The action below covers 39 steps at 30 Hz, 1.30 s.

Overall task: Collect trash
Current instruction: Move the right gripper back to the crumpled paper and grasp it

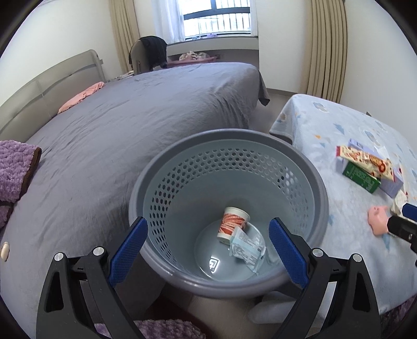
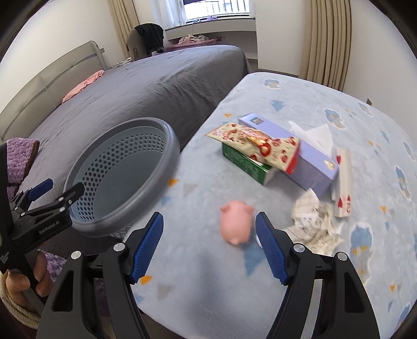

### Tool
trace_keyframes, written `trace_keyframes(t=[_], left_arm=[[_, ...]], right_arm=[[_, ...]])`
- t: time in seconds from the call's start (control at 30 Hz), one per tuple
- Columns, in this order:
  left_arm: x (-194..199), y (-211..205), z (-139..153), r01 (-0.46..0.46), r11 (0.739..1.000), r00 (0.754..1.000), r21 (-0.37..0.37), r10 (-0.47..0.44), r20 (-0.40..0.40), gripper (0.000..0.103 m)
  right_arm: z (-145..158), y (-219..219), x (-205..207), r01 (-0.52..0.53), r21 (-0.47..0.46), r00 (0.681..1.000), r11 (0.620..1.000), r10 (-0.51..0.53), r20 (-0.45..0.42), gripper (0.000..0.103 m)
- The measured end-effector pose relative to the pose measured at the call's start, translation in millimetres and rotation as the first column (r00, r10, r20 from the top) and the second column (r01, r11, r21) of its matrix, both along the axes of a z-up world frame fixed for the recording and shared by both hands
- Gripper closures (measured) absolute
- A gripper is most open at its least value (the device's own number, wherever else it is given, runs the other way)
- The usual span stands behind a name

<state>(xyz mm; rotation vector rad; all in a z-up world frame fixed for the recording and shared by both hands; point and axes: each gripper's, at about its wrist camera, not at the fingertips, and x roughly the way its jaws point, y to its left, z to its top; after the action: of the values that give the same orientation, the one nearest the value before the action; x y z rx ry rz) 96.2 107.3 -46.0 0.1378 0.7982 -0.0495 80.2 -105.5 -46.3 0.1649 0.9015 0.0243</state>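
left gripper (image 1: 208, 250) spread wide above the grey basket (image 1: 319, 187), cup (image 1: 233, 224) and wrapper (image 1: 247, 246) on its floor. right gripper (image 2: 209, 246) apart, empty, pink pig (image 2: 235, 224) at one o'clock, crumpled paper (image 2: 314, 224) at three, basket rim just beside the table edge (image 2: 182, 167).

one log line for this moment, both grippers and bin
left gripper: open, at bin rim | right gripper: open, near pig toy | bin: cup, wrapper

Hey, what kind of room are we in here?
Most likely a bedroom: a large bed under a grey sheet with an upholstered grey headboard, a curtained window, and a grey perforated plastic wastebasket beside it.
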Motion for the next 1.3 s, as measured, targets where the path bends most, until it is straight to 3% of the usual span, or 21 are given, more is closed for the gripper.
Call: trace_keyframes(t=[0.73, 1.3], left_arm=[[-58, -68, 6, 0.132, 0.991, 0.991, -0.033, -0.133, -0.027, 0.011], [-51, -101, 7, 0.173, 0.985, 0.984, -0.024, -0.173, -0.028, 0.011]], right_arm=[[-14, -70, -48, 0.109, 0.010, 0.994, 0.994, -0.109, 0.001, 0.033], [-21, -89, -3, 0.224, 0.011, 0.974, 0.974, -0.224, -0.040, 0.029]])
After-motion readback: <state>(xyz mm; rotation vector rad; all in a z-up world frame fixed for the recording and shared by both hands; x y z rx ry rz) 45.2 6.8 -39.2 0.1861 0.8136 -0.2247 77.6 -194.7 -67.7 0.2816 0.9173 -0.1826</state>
